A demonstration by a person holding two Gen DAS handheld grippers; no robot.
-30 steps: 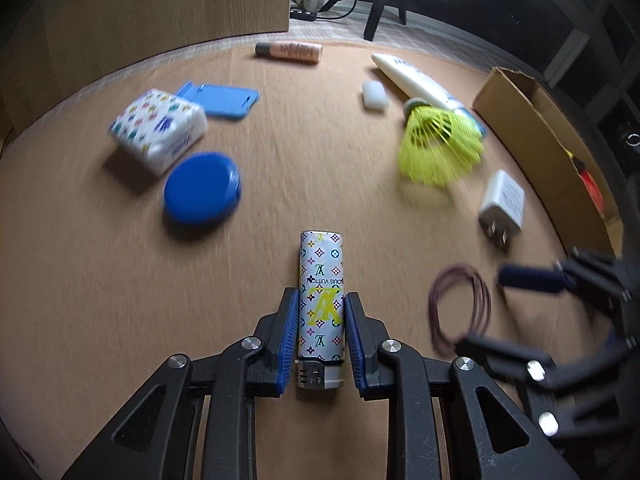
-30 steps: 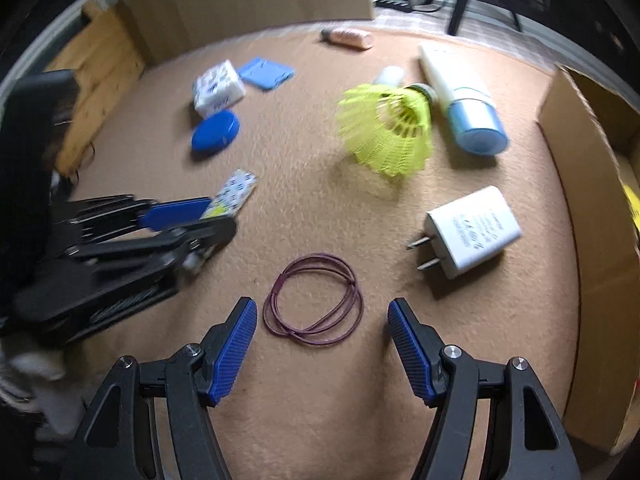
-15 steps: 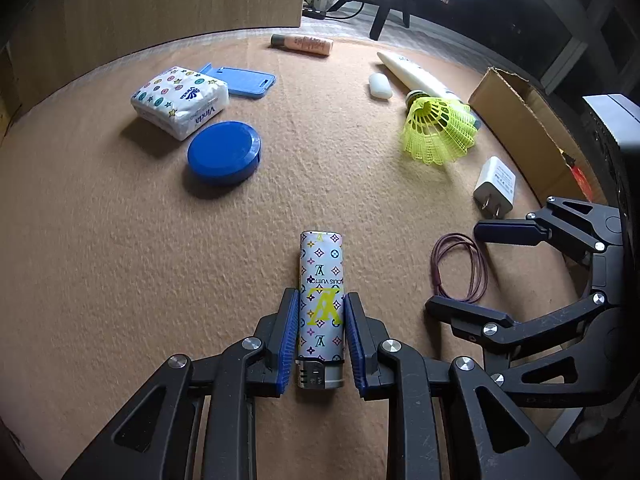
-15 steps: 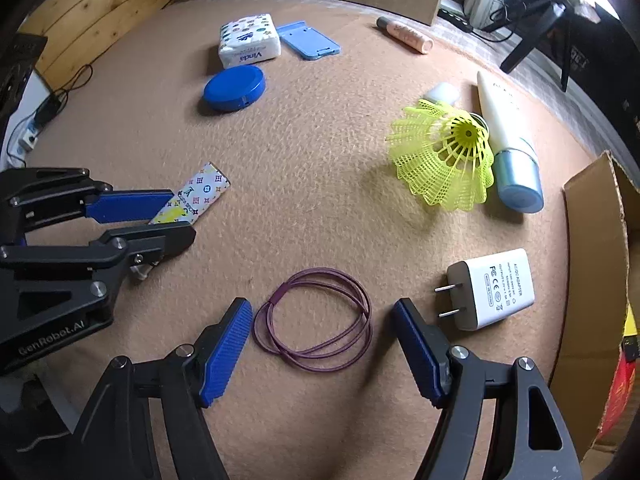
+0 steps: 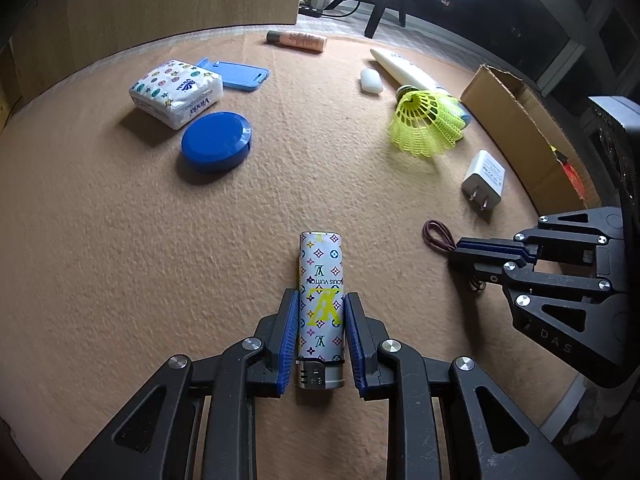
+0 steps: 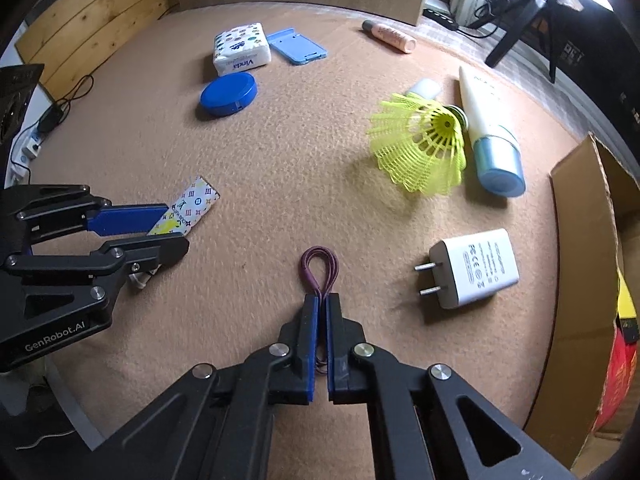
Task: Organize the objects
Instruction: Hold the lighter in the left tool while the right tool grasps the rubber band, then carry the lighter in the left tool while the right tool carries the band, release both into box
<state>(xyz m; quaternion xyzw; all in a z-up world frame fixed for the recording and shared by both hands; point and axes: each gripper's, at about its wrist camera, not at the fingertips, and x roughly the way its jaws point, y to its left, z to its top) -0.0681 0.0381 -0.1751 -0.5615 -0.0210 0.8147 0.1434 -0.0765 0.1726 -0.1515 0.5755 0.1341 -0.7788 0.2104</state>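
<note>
Only in the right wrist view, right gripper clamped tight on purple hair tie, loop protruding.

Support surface: tan felt-covered table, curved far edge.

Resting on it, far left: patterned tissue pack, blue card holder just behind it, round blue tin just in front. Far edge: pink tube. Right of centre: small white oblong, white tube with blue cap, yellow shuttlecock lying against the tube. White plug adapter nearer, prongs facing left. Open cardboard box at right edge.
</note>
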